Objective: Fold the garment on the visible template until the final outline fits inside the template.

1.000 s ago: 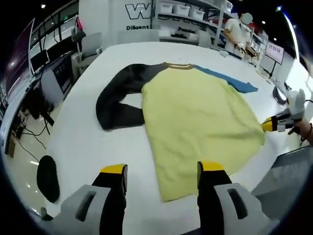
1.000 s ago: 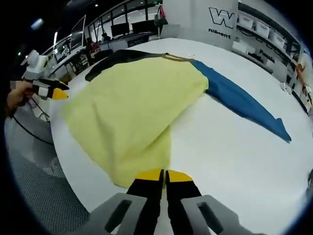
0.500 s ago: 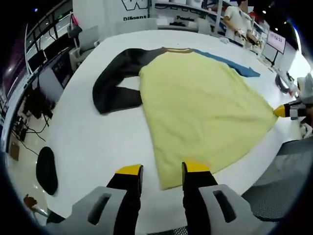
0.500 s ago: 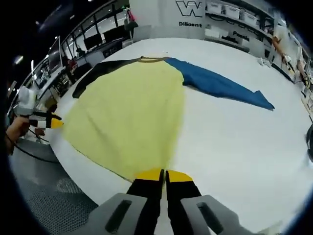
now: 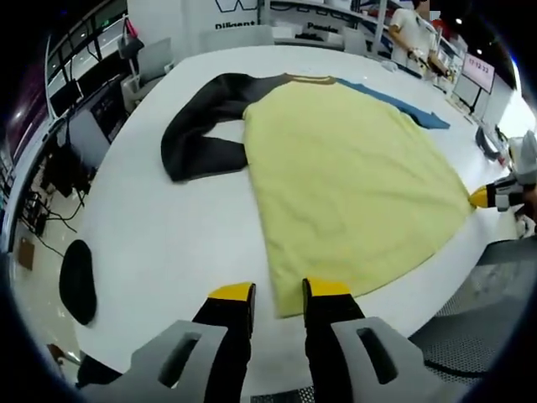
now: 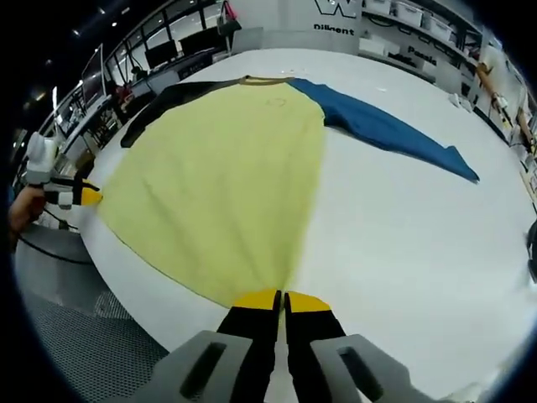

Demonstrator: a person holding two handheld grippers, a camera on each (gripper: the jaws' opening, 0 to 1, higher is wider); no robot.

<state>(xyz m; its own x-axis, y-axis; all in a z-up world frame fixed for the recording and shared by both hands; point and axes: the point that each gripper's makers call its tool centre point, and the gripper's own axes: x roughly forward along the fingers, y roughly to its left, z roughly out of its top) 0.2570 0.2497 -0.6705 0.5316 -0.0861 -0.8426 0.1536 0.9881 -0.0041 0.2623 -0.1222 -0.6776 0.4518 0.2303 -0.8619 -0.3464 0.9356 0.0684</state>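
A long-sleeved garment lies spread on the white table (image 5: 151, 243): yellow body (image 5: 344, 168), black sleeve (image 5: 197, 138), blue sleeve (image 6: 386, 130). My left gripper (image 5: 279, 292) is at the near hem corner. Its jaws stand a narrow gap apart, and the yellow hem edge reaches in between them. It also appears at the left of the right gripper view as the left gripper (image 6: 84, 196), at that same corner. My right gripper (image 6: 281, 299) is shut on the other hem corner of the yellow body (image 6: 226, 176). In the left gripper view the right gripper (image 5: 482, 196) sits at the far right.
The table edge runs just under both grippers, with grey mesh flooring (image 6: 75, 327) below. A black round object (image 5: 77, 281) lies off the table's left side. Desks with monitors (image 5: 80, 109) stand left, and a person (image 5: 415, 34) stands by shelves at the back.
The left jaws have narrowed from wide apart to a small gap around the hem corner. The right gripper has stayed shut on its corner, and the hem between the two now looks stretched straighter.
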